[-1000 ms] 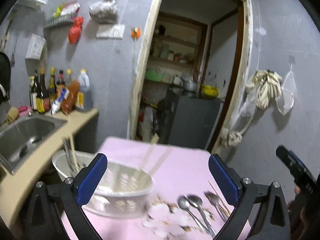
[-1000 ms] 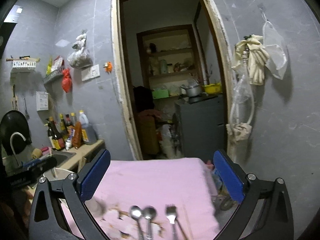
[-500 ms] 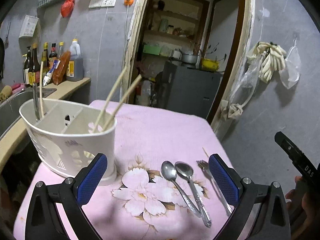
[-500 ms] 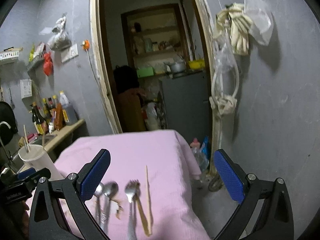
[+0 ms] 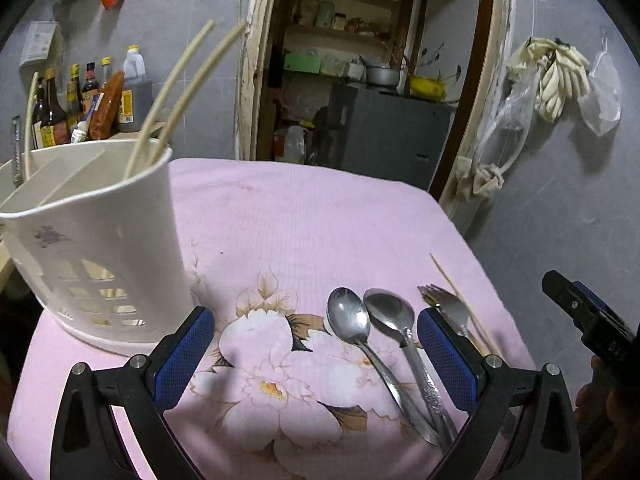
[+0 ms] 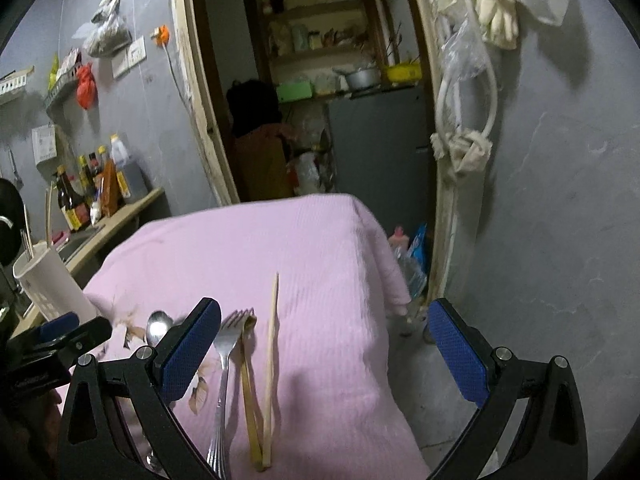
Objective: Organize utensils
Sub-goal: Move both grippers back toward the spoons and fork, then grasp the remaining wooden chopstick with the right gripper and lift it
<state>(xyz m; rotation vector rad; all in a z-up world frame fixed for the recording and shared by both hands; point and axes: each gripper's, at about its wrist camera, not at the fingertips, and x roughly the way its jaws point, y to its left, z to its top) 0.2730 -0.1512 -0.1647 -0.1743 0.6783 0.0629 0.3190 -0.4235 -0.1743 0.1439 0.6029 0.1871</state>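
Note:
A white utensil caddy [image 5: 96, 240] stands at the left of the pink floral table cloth [image 5: 288, 224], with chopsticks [image 5: 180, 92] leaning out of it. Two steel spoons [image 5: 360, 332] lie side by side, with a fork [image 5: 448, 308] and a chopstick [image 5: 460, 300] to their right. My left gripper [image 5: 316, 356] is open and empty, low over the cloth just before the spoons. My right gripper [image 6: 324, 348] is open and empty above the fork [image 6: 228, 344] and a chopstick pair [image 6: 268, 364]; the caddy [image 6: 48, 284] is far left.
A sink counter with sauce bottles [image 5: 88, 96] lies behind the caddy. The cloth's right edge [image 6: 384, 288] drops to the floor beside a grey wall. A doorway [image 6: 320, 100] with shelves and a grey cabinet stands beyond the table.
Both grippers have dropped and moved in closer to the table; the caddy and spoons now loom larger in the left view, the fork and chopsticks in the right view.

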